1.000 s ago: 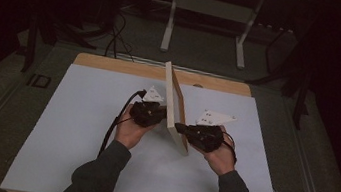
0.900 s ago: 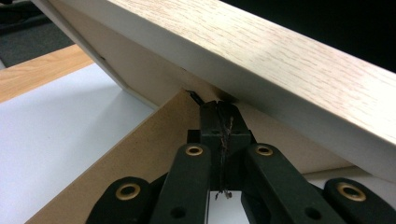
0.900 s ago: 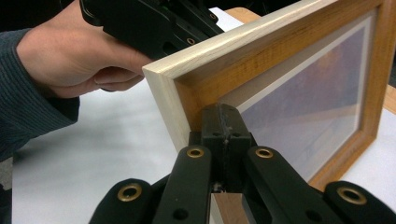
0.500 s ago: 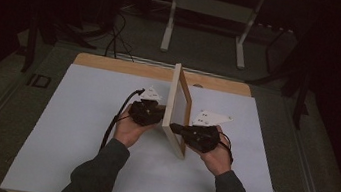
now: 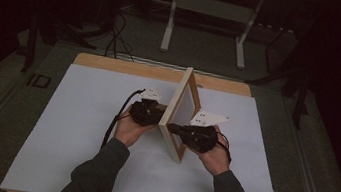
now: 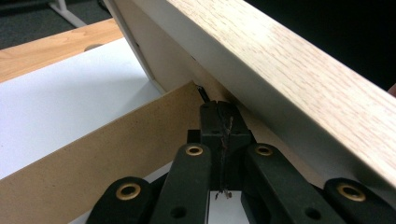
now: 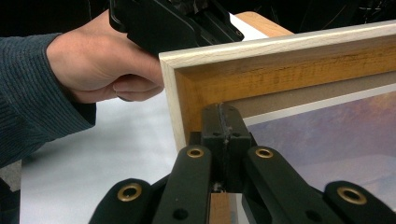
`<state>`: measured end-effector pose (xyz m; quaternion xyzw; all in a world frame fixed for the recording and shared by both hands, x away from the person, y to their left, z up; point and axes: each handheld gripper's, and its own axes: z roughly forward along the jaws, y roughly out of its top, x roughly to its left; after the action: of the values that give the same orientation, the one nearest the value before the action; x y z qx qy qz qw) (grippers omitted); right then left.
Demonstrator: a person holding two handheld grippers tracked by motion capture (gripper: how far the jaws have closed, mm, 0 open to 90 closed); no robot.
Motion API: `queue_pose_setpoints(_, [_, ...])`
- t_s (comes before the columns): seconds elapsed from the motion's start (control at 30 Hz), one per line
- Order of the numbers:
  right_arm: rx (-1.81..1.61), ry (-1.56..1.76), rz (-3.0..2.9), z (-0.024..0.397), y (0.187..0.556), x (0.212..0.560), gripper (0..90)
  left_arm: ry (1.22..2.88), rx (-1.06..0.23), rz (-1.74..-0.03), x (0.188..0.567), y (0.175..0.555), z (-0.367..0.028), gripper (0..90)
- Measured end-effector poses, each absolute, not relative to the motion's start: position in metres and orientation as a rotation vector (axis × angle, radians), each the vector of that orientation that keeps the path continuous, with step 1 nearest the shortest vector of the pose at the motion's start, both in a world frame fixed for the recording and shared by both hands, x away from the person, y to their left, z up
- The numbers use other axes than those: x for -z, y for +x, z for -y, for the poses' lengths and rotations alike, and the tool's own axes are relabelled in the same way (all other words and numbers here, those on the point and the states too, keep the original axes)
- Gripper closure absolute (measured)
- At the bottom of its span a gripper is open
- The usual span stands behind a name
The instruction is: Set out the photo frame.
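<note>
Picture frame (image 5: 179,112) stands on edge between both closed tongs, long axis running away from the person; left tongs (image 5: 155,115) press its back, right tongs (image 5: 174,127) its front.

A light wooden picture frame (image 5: 179,115) stands on edge, tilted, near the middle of the white tabletop (image 5: 78,128), its far end toward the far edge. Its front shows a purplish picture behind a pale mat; its back is brown board.
</note>
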<state>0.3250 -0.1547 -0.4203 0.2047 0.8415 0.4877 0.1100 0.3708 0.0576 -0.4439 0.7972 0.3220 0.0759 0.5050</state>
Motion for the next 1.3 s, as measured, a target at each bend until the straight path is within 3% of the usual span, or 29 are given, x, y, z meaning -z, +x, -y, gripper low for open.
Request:
queue_pose_setpoints(0.37, [-1.419, 0.595, -2.478, 0.157, 0.324, 0.424, 90.0, 1.912, -0.201, -0.804, 0.443, 0.367, -0.063, 89.6])
queue_pose_setpoints(0.77, [-1.407, 0.636, -2.471, 0.167, 0.326, 0.427, 83.3, 1.879, -0.211, -0.837, 0.433, 0.359, -0.082, 78.2])
queue_pose_setpoints(1.03, [-1.388, 0.668, -2.468, 0.174, 0.327, 0.43, 76.6, 1.853, -0.222, -0.879, 0.426, 0.355, -0.092, 66.3])
queue_pose_setpoints(1.3, [-1.359, 0.727, -2.442, 0.186, 0.328, 0.434, 67.5, 1.822, -0.232, -0.918, 0.42, 0.35, -0.102, 47.1])
